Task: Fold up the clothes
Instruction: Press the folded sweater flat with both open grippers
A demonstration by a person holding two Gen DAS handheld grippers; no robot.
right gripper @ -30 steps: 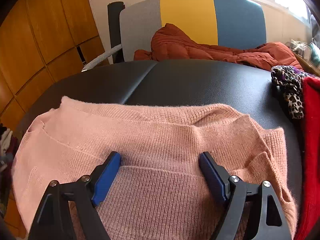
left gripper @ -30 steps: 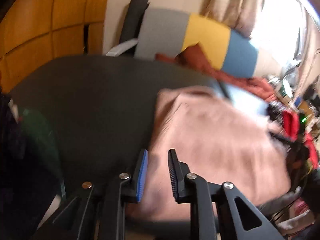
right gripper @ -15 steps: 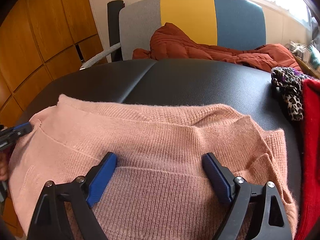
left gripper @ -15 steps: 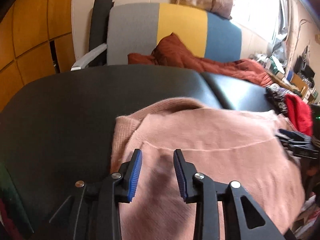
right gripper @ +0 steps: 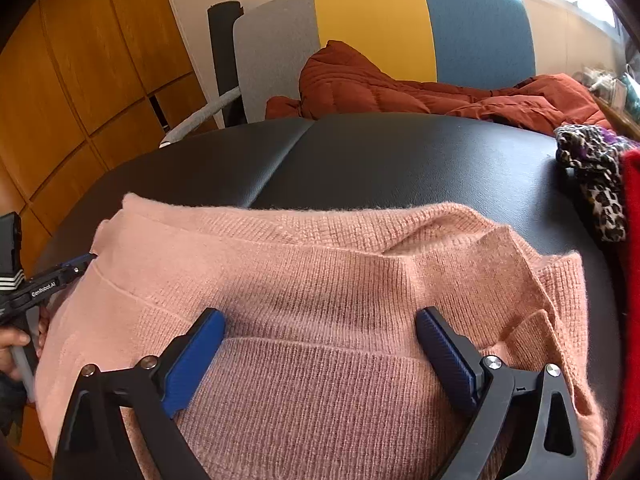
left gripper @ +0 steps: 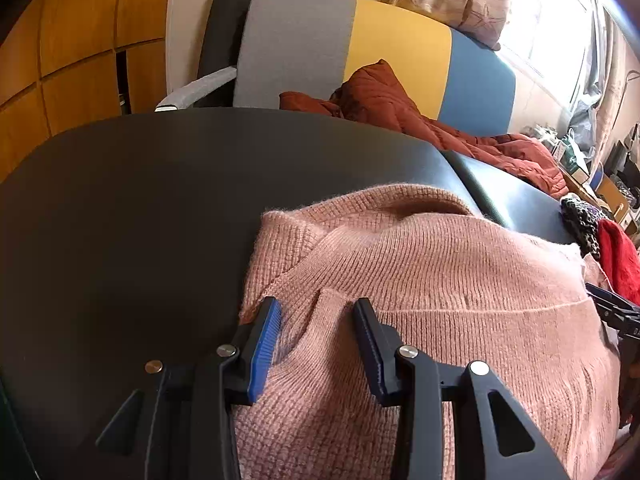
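So the left tool (left gripper: 316,320) has its jaws partway apart and they're opening as I look. There's a little raised ridge of the pink knit sweater (left gripper: 440,280) standing up between the two fingers, right at the sweater's left edge, but the pads don't look like they're pressing it anymore. The left blue pad (left gripper: 266,340) sits just about at the border where sweater meets the black surface.

The right tool (right gripper: 320,332) is spread really wide, jaws opening too, hovering low over the middle of the sweater near its ribbed hem. A broad stretch of knit lies between the fingers; nothing's pinched, and I honestly can't tell if the tips are touching the fabric or just above it.

The sweater itself is lying folded over on the near part of the black padded bench (right gripper: 380,160), with a flap doubled up at its right corner. From the right-side view you can see the left tool poking in at the sweater's far left edge, with a hand (right gripper: 12,348) holding it.

Further out: a leopard-print piece (right gripper: 592,168) and something red (right gripper: 632,280) on the bench's right side, a rust-coloured puffy jacket (right gripper: 400,88) behind, on a grey-yellow-blue chair (right gripper: 372,24).
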